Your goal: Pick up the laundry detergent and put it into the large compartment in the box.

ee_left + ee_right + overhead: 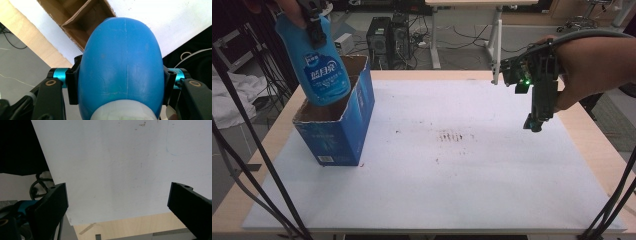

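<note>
Blue bottle (323, 65) clamped in left gripper (120, 87) jaws, long axis near upright, base just above open box (343, 131) at far left of surface (462, 170). Right gripper (537, 107) jaws wide, empty, far right.

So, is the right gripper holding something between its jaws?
No, the right gripper has its jaws standing wide apart with nothing between them, above the bare white sheet.
</note>
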